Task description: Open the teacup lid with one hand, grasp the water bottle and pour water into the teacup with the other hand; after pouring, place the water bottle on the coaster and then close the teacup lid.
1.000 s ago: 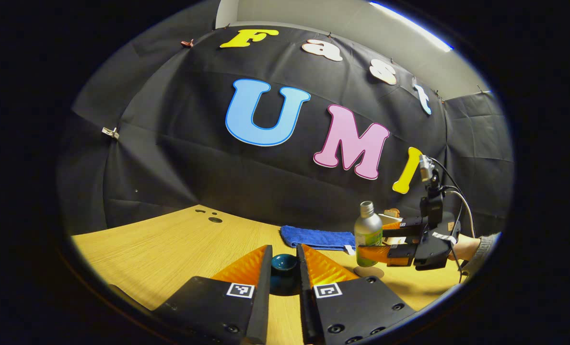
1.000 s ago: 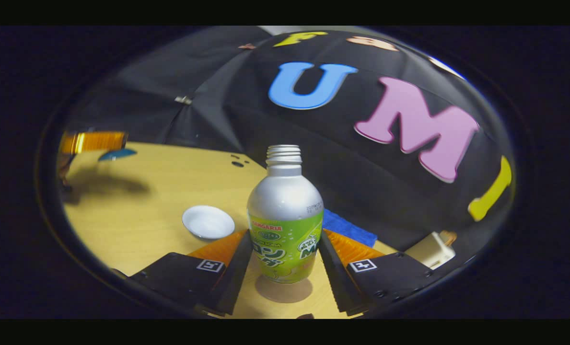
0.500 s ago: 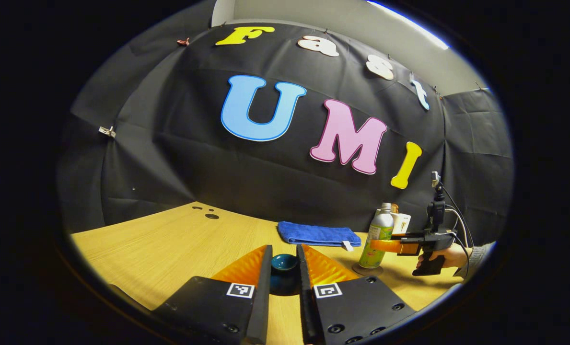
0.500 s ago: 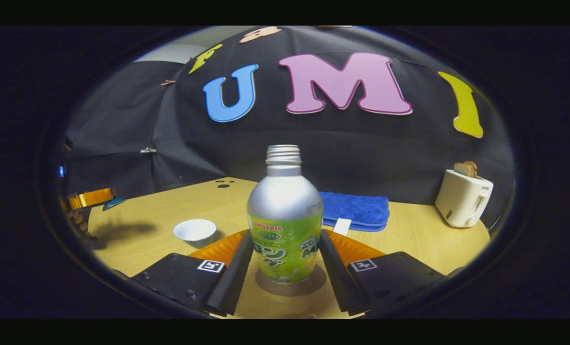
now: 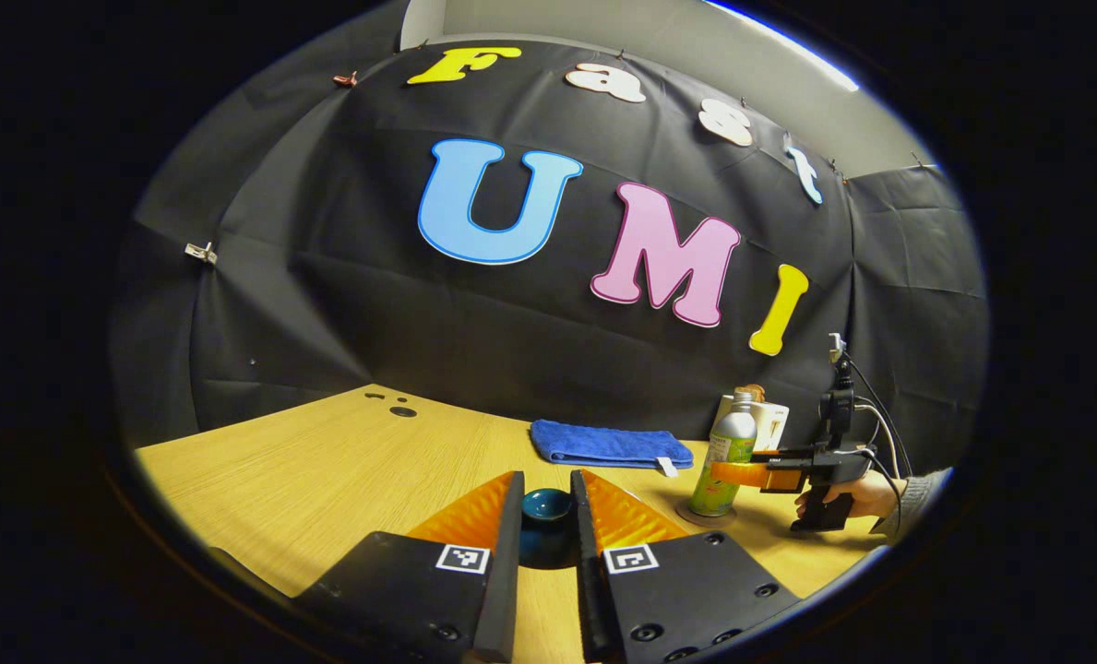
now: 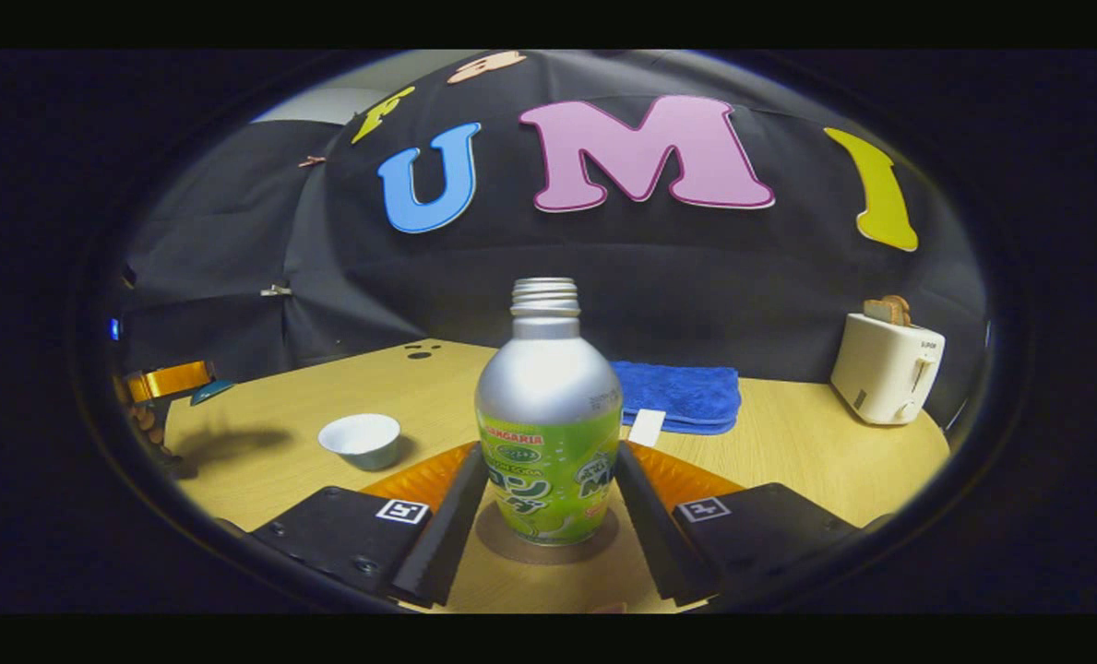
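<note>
Centre frame, the water bottle (image 6: 548,415) is silver above a green patterned label, on a brown coaster (image 6: 548,546). White teacup (image 6: 360,438) at left, blue towel (image 6: 682,395) behind, cream toaster (image 6: 886,367) at right, light wood-grain surface (image 6: 806,452).

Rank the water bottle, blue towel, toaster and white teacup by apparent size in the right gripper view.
1. water bottle, though nearest the camera
2. blue towel and toaster, too alike to rank
3. white teacup
</note>
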Motion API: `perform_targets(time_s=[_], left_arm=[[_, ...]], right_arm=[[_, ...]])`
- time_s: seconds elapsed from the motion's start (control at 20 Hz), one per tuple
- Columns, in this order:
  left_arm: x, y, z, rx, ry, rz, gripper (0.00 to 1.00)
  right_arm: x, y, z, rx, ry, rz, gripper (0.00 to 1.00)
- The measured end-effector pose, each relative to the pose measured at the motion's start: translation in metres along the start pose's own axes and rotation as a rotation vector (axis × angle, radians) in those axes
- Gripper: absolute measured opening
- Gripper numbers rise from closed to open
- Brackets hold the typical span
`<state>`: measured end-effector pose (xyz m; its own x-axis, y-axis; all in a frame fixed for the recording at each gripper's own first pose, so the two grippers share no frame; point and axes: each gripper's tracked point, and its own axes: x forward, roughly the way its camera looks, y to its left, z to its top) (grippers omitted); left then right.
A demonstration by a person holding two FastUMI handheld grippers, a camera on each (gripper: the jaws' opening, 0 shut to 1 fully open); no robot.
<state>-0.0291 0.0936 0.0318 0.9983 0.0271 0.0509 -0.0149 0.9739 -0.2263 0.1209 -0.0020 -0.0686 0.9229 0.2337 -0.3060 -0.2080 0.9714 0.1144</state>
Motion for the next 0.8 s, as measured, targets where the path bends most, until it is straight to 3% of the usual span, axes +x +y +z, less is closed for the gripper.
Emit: perform_targets(time_s=[0.35,0.55,0.6,0.8], left_arm=[[-0.002,-0.015,0.001,0.020,-0.004,-0.012,0.31],[0.002,-0.030,-0.001,0.043,-0.008,-0.021,0.31],[0.004,-0.034,-0.001,0.046,-0.010,-0.027,0.31],[0.022,-0.051,0.002,0.073,-0.018,-0.060,0.31]], right_arm=[[-0.010,-0.004,0.001,-0.017,-0.011,-0.010,0.92],[-0.029,-0.005,-0.005,-0.005,-0.014,-0.001,0.91],[-0.035,-0.007,-0.007,-0.012,-0.017,-0.008,0.94],[-0.063,-0.008,-0.012,-0.083,-0.053,-0.042,0.94]])
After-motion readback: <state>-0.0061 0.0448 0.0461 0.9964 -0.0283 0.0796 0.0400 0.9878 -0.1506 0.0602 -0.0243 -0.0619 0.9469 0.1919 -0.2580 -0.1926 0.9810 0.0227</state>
